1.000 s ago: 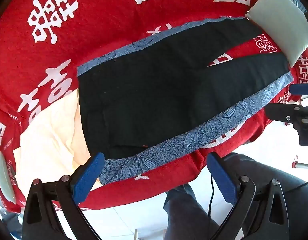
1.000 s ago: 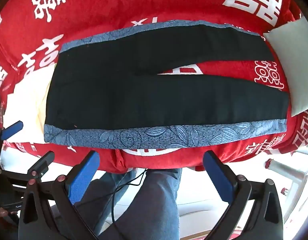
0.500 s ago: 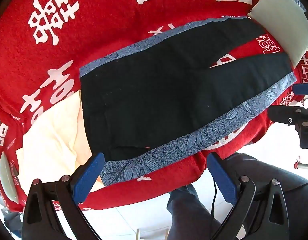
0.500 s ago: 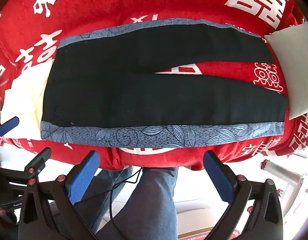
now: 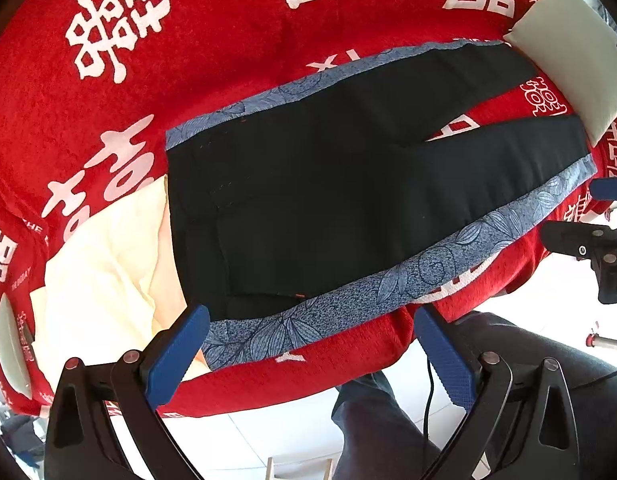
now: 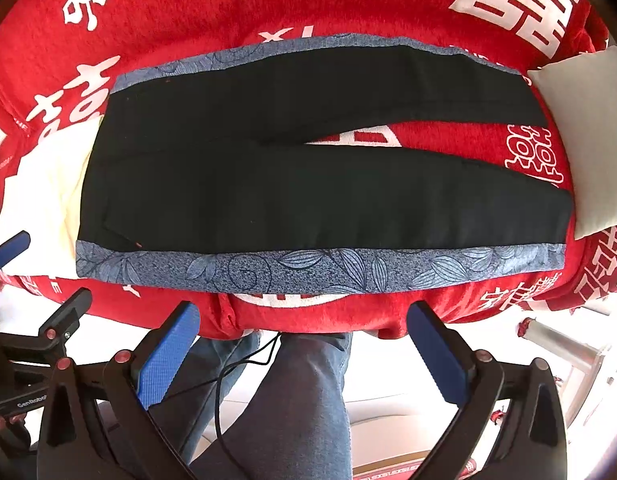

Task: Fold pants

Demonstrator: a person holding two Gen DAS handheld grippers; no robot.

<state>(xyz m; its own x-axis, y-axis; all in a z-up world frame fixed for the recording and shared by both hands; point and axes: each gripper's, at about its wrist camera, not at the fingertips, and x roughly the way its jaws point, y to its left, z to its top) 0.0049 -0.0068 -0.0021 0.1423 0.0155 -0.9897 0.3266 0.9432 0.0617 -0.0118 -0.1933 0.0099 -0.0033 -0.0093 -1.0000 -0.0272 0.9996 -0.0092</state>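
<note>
Black pants with blue leaf-patterned side stripes lie flat on the red cloth, waist to the left, legs spread to the right. They also show in the right wrist view, near stripe along the front edge. My left gripper is open and empty, just short of the waist's near corner. My right gripper is open and empty, in front of the table edge near the middle of the near leg.
A red cloth with white characters covers the table. A cream garment lies under the waist at the left. A pale cushion sits by the leg ends. The person's jeans-clad legs and a cable are below the table edge.
Both grippers have moved a little closer to the pants; the pants look slightly larger and lower in both views. Both stay open. The pants have not moved.
</note>
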